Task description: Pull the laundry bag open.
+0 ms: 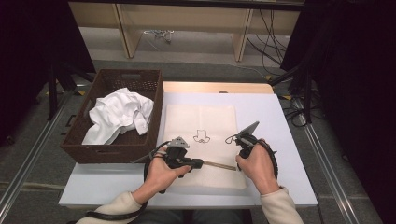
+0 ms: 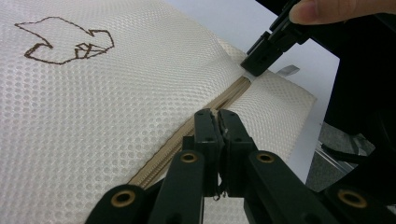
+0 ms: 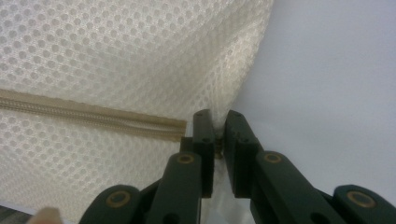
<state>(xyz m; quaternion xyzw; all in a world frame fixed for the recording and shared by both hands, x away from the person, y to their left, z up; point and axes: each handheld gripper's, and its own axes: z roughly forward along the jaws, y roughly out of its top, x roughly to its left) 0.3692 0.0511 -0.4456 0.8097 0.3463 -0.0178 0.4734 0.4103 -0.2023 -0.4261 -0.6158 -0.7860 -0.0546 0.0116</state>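
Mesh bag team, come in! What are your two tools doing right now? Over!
Left tool shut on zipper. Right tool shut on mesh bag corner. Bag flat on table. Nothing in the way.

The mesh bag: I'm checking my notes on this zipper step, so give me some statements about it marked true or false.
1. The mesh bag lies flat on the table. True.
2. The left claw is wide open above the bag. False: it is shut at the zipper.
3. The right claw pinches the bag's mesh near the zipper's end. True.
4. The wicker basket is empty. False: white cloth lies in it.
5. The bag bears a small outline drawing. True.
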